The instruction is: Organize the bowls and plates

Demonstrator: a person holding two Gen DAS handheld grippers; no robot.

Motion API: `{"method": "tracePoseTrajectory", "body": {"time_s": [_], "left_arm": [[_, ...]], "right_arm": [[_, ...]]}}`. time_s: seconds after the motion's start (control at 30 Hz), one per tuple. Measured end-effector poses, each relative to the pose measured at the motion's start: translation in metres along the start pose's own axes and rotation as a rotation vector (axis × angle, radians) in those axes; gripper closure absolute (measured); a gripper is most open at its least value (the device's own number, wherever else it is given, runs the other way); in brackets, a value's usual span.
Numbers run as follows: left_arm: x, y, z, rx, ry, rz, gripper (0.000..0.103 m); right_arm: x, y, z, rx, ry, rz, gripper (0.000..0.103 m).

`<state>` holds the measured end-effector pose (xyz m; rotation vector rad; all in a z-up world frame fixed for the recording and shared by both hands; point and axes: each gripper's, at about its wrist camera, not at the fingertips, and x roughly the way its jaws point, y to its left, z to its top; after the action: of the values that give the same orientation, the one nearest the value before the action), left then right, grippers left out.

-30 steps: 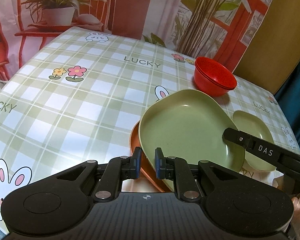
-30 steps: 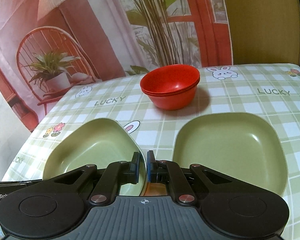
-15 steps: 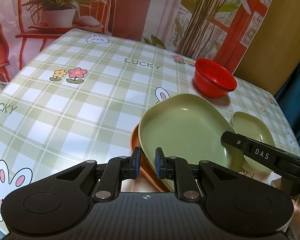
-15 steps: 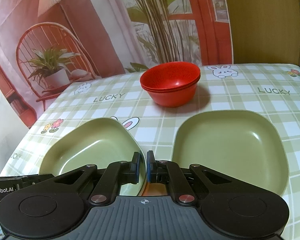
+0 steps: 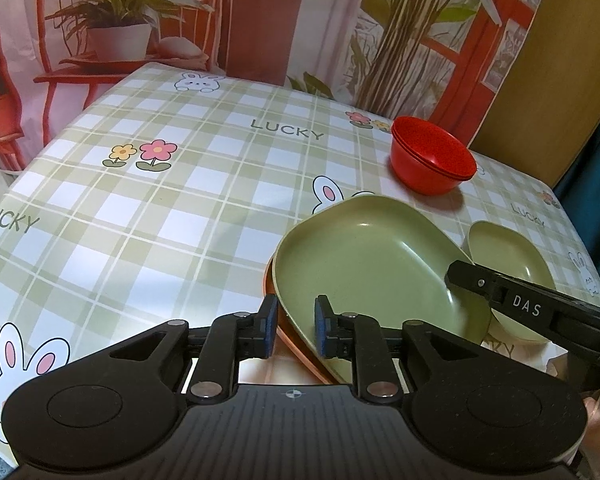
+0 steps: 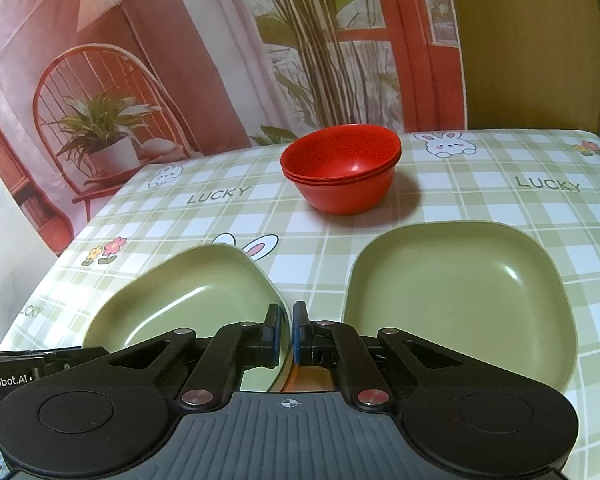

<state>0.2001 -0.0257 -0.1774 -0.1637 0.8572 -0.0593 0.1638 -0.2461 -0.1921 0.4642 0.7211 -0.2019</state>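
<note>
Left wrist: left gripper [image 5: 296,330] clamped across near rims of green plate [image 5: 372,268] and orange plate [image 5: 292,344] beneath. Red bowls [image 5: 432,164] stacked far right on checked tablecloth [image 5: 140,208].

Right wrist: right gripper [image 6: 286,338] pinching same green plate's [image 6: 188,300] right rim; second green plate [image 6: 452,304] just beside.

A table [image 5: 148,208] wears a green-and-white checked cloth [image 6: 512,208] printed with rabbits, flowers and the word LUCKY. Behind it hangs a printed backdrop [image 6: 204,72] showing a red chair, a potted plant, tall stems and a red window frame. A yellow-brown panel [image 6: 528,44] stands to the right.
</note>
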Motion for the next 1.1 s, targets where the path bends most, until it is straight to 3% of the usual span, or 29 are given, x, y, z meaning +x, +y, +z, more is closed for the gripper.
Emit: {"method": "tracePoseTrajectory", "body": {"time_s": [0.27, 0.5, 0.87, 0.93, 1.1], "left_arm": [[0.001, 0.004, -0.001, -0.023, 0.006, 0.012, 0.079], [0.003, 0.002, -0.002, -0.03, 0.014, 0.019, 0.074], [0.005, 0.004, -0.003, -0.053, 0.017, 0.026, 0.073], [0.006, 0.004, -0.003, -0.054, 0.021, 0.025, 0.073], [0.009, 0.004, -0.004, -0.053, 0.033, 0.022, 0.073]], "right_arm": [[-0.002, 0.002, 0.001, -0.018, -0.01, -0.001, 0.097], [-0.008, 0.004, 0.002, -0.056, -0.043, -0.009, 0.085], [-0.025, 0.003, -0.006, -0.109, -0.079, -0.03, 0.085], [-0.026, 0.002, -0.008, -0.112, -0.076, -0.029, 0.091], [-0.021, -0.002, -0.012, -0.074, -0.048, -0.016, 0.095]]}}
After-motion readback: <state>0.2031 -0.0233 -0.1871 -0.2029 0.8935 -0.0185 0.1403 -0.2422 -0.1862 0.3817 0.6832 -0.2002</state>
